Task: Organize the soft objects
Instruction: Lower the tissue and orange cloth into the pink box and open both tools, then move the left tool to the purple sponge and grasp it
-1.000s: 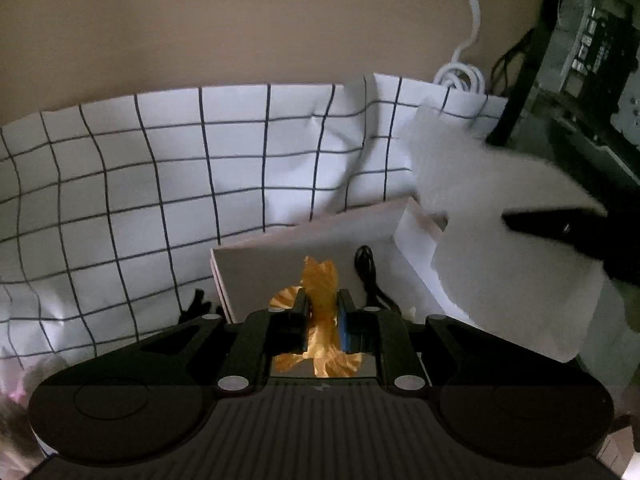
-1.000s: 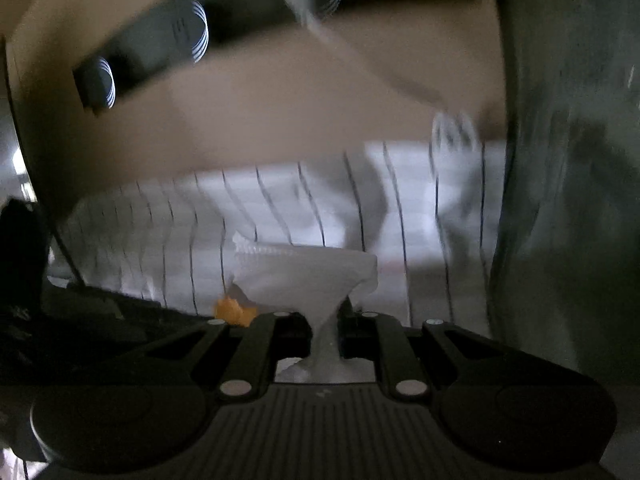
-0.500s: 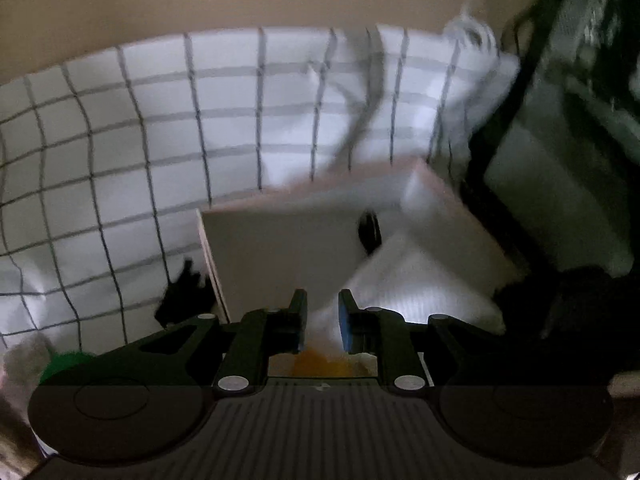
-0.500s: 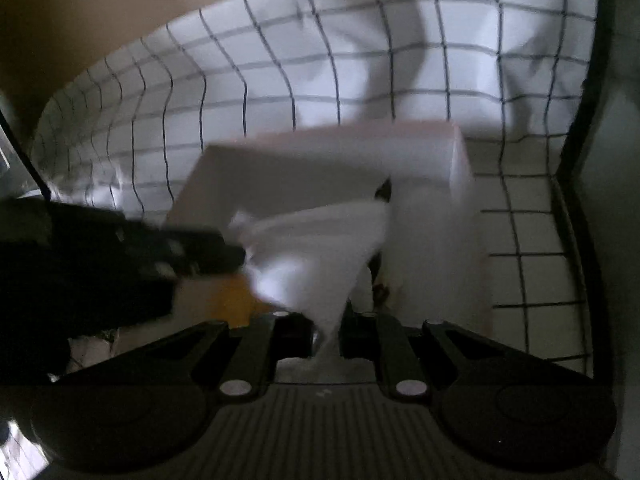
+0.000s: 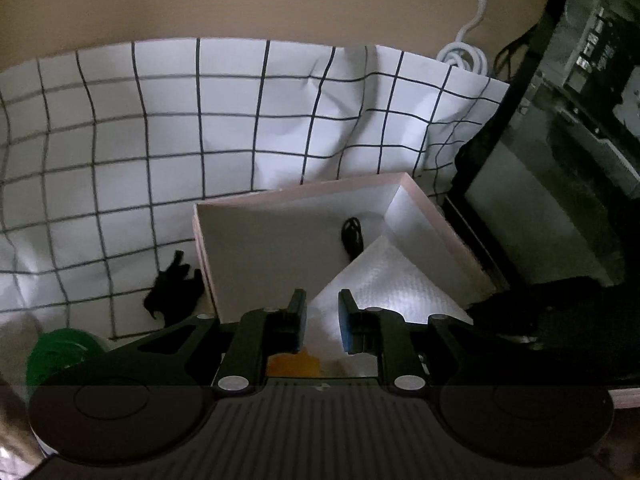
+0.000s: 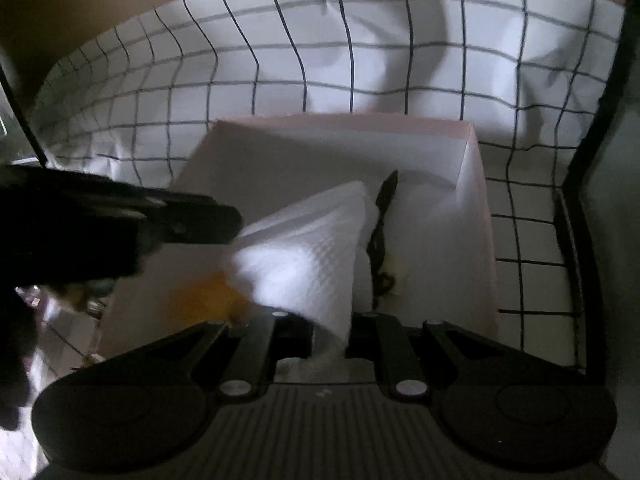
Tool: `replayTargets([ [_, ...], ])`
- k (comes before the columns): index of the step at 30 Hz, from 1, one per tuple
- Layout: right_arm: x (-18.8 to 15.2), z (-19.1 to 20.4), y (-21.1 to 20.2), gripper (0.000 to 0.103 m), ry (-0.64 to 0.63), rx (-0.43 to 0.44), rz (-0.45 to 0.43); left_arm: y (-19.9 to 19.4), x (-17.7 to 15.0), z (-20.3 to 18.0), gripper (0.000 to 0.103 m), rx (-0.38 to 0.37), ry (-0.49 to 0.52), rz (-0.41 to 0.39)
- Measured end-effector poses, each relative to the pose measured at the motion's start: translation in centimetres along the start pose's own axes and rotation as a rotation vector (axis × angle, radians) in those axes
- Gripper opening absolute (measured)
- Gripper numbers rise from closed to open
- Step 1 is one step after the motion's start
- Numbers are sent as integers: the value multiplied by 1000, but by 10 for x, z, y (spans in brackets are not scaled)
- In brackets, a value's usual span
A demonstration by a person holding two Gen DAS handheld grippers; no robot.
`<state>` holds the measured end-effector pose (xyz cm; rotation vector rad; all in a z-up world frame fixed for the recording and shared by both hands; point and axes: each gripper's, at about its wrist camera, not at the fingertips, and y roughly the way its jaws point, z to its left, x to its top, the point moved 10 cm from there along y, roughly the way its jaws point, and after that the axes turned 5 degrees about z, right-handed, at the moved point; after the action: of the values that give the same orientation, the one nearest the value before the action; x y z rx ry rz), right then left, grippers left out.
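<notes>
An open white box with a pink rim stands on the checked cloth. A thin black soft item lies inside it. An orange soft item lies in the box below my left gripper, which is open and empty over the box's near side. My right gripper holds a white textured cloth over the box; its jaws stand slightly apart around the cloth. The left gripper also shows in the right wrist view.
A white cloth with a black grid covers the table. A black soft item and a green object lie left of the box. A dark cabinet stands to the right, and a white cable lies behind.
My left gripper opened and let the orange item drop into the box. My right gripper swung the white cloth down over the box.
</notes>
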<state>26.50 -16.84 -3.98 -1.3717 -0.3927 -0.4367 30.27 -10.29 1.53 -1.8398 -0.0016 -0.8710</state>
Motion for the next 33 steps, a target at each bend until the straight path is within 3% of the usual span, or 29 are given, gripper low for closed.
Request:
replayTargets([
  [1,0,1,-9,25,-1,1,-15,-2,-1,0,19,13,11,-2],
  [3,-1,4,-27,48,-15,-2,-44,-8,-1,1,19,33,23,-13],
  [5,-6,7,-41,54,-39,8,-56,-14,-1,3,19,38,15,-26],
  [9,-16,6,-37,51,-30,41,-8,-43,-8,16,19,20,-60,-85],
  [11,-20,3,-26,29,-8,44,27,-64,-17,32,19,26,-97,-118],
  [14,-18,5,-16,18,10,80,48,-100,-38,67,19,69,-162,-162],
  [18,5,9,-7,14,-12,41,12,-153,-77,139,19,204,-320,-202],
  [22,32,8,10,14,29,22,-13,-193,-126,208,19,357,-491,-187],
  [26,39,2,38,14,32,-48,29,-219,-174,250,19,434,-605,-152],
  [31,25,7,36,16,57,-75,43,-221,-209,258,19,386,-583,-96],
  [33,20,11,21,29,60,-80,5,-214,-209,248,19,328,-520,-94],
])
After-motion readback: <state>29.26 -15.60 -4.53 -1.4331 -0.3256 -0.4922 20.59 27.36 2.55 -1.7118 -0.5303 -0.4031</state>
